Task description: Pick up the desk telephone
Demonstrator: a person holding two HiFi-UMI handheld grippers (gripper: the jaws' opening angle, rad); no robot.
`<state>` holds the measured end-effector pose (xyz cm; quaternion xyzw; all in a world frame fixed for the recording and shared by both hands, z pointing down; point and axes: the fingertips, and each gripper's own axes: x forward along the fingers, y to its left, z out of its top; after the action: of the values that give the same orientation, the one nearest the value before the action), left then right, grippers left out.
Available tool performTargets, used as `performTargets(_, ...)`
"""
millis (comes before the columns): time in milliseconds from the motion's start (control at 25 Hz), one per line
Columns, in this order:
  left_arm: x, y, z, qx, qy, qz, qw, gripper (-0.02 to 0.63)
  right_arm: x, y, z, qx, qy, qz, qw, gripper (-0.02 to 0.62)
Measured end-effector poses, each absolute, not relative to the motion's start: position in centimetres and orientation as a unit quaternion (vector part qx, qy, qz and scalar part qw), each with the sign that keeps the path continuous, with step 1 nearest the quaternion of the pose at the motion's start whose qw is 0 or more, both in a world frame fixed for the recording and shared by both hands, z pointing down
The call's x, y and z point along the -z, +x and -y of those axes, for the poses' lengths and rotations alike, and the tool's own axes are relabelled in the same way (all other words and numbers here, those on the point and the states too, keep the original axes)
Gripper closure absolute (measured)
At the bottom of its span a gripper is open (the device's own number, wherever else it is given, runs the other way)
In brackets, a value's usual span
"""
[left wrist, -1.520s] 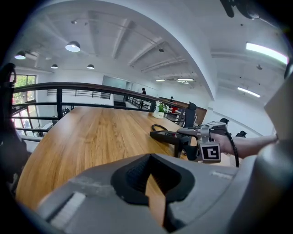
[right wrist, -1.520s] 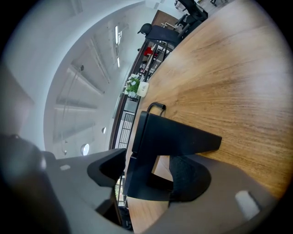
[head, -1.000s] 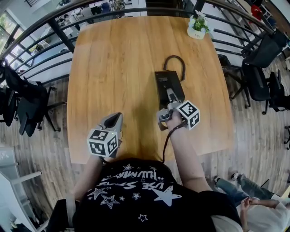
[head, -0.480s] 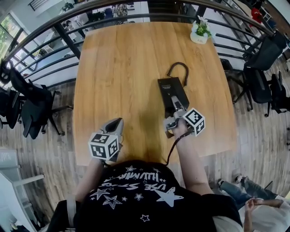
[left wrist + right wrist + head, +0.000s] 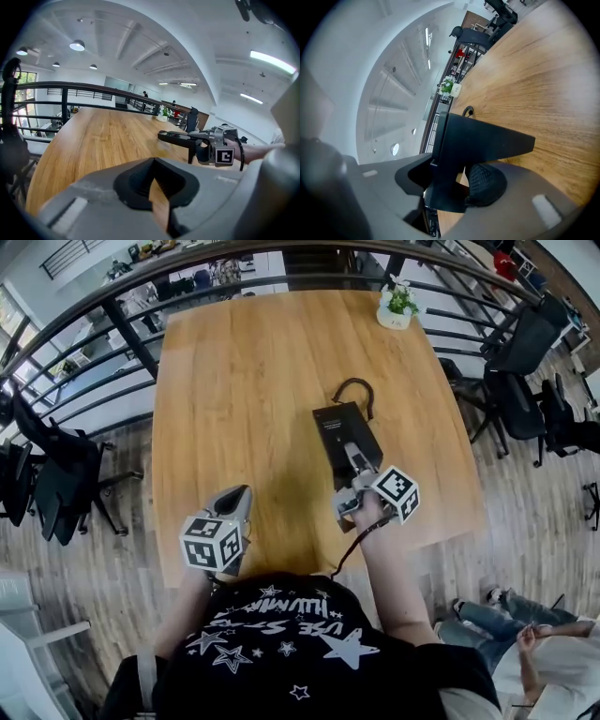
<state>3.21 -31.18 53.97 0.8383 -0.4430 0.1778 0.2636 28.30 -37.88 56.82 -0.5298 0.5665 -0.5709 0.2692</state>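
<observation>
The black desk telephone (image 5: 345, 432) is held over the right half of the wooden table (image 5: 234, 381), and my right gripper (image 5: 356, 472) is shut on its near end. In the right gripper view the telephone's body (image 5: 483, 138) is clamped between the two jaws of that gripper (image 5: 461, 180). Seen from the left gripper view, the telephone (image 5: 180, 137) hangs just above the tabletop, with the right gripper (image 5: 206, 140) behind it. A dark cord loop (image 5: 354, 390) curls off its far end. My left gripper (image 5: 239, 498) hovers near the table's near-left edge, its fingertips together and holding nothing (image 5: 152, 161).
A small potted plant (image 5: 397, 304) stands at the far right corner of the table. A curved dark railing (image 5: 122, 310) runs round the far side. Black office chairs stand to the left (image 5: 47, 465) and right (image 5: 525, 343). A seated person's legs (image 5: 487, 620) show at the bottom right.
My right gripper has drawn the telephone back toward the table's near edge and raised it slightly. The left gripper has drifted a little and stays shut.
</observation>
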Motion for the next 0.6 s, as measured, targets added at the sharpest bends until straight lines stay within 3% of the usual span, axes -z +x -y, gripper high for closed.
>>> performTargets(600, -52.3, -3.2, 28.0, -0.175, 0.863, 0.397, 0.258, 0.604, -53.7, 22.0, 30.7, 0.550, -0.550, -0.557, 0.290, 0.397)
